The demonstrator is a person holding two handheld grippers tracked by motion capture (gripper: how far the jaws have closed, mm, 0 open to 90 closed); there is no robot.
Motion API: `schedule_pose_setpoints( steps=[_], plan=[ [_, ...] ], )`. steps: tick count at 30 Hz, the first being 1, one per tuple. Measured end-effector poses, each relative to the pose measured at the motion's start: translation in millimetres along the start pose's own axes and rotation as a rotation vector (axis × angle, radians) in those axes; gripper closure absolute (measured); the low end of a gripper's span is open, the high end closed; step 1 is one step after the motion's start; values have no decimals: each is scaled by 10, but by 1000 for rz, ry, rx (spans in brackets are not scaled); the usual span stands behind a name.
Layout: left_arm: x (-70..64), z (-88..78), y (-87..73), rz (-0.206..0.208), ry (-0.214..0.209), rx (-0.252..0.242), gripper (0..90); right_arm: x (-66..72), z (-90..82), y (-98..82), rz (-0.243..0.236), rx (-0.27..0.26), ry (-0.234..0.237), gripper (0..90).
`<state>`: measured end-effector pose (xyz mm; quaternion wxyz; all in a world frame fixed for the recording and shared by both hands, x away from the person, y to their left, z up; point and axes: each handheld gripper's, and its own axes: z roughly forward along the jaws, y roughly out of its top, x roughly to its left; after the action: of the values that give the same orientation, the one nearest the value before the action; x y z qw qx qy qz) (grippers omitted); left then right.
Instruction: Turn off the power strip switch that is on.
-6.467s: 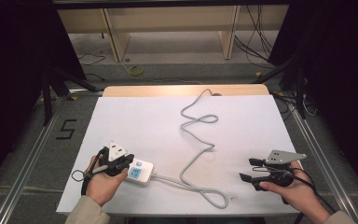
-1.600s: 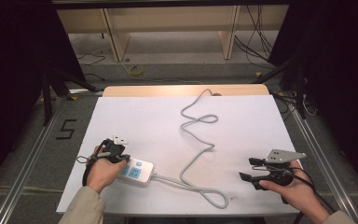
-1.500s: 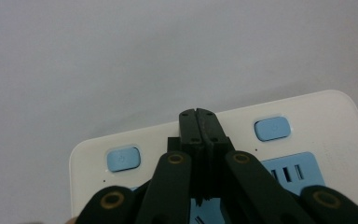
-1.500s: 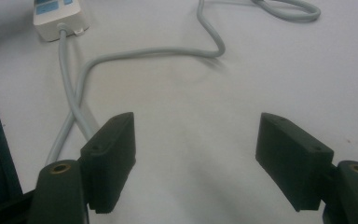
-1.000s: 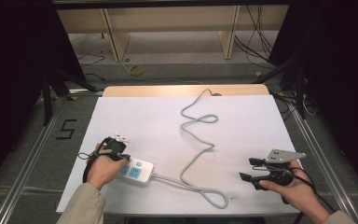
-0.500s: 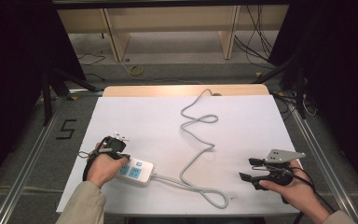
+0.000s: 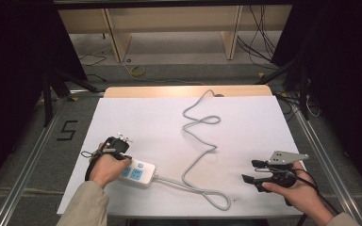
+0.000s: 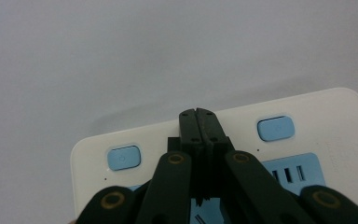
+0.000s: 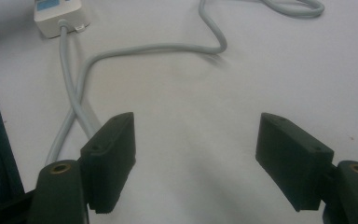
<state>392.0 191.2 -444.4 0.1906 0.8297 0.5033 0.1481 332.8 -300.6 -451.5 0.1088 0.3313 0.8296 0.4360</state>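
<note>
Power strip lies directly under the left gripper, fingers together; right gripper fingers apart, well away.

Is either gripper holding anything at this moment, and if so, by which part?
Nothing is held. The left gripper is shut with nothing between its tips, over the power strip between two blue buttons. The right gripper is open above the table.

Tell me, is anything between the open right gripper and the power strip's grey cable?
Nothing visible. Only bare white table separates the right gripper from the grey cable, which loops just beyond its open jaws toward the power strip.
</note>
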Motion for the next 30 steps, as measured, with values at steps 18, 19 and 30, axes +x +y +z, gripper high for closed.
schedule_pose_setpoints(
  steps=[18,19,30],
  plan=[
    [0,-2,1,3,1,1,900,8,0,1,-1,3,4,289],
    [-1,-2,1,1,1,1,900,9,1,1,-1,3,3,289],
    [25,-4,-6,-4,-15,-7,900,8,3,0,-7,6,6,289]
  ],
)
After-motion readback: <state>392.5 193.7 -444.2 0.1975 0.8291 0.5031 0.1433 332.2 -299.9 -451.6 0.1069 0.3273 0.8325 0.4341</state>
